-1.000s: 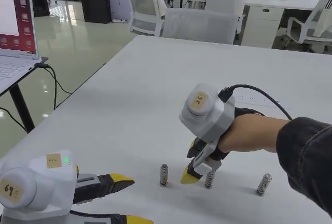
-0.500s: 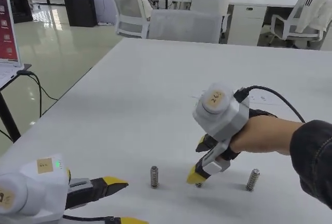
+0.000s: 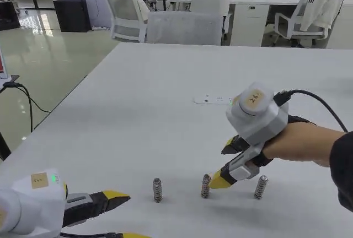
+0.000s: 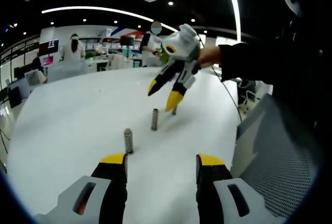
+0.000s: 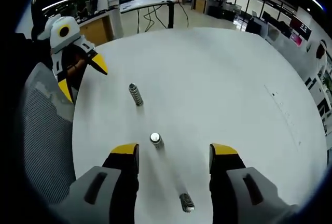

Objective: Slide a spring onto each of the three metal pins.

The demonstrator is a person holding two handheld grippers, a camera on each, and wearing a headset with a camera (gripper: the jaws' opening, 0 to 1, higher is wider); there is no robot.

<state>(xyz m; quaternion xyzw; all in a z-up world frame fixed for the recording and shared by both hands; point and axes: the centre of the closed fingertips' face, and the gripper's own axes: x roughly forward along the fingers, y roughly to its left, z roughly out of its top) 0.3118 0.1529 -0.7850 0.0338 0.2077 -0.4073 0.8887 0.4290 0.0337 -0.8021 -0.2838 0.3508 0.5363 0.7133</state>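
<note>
Three coil springs stand upright in a row on the white table (image 3: 138,100): the left spring (image 3: 158,189), the middle spring (image 3: 206,185) and the right spring (image 3: 260,187). My right gripper (image 3: 222,165) is open, with its lower yellow tip just right of the middle spring. In the right gripper view that middle spring (image 5: 156,140) shows a round metal top just ahead of the open right gripper (image 5: 174,149). My left gripper (image 3: 128,216) is open and holds nothing, low at the near left. In the left gripper view the left gripper (image 4: 162,160) faces the left spring (image 4: 128,140).
A small paper strip (image 3: 212,100) lies further back on the table. Grey office chairs (image 3: 185,27) stand at the table's far edge, with desks and people beyond. The table's left edge runs diagonally past a dangling cable (image 3: 25,97).
The right gripper has drawn back to the right off the middle spring, which now stands in full view. The head camera has turned, so the whole scene has shifted. The left gripper stays put.
</note>
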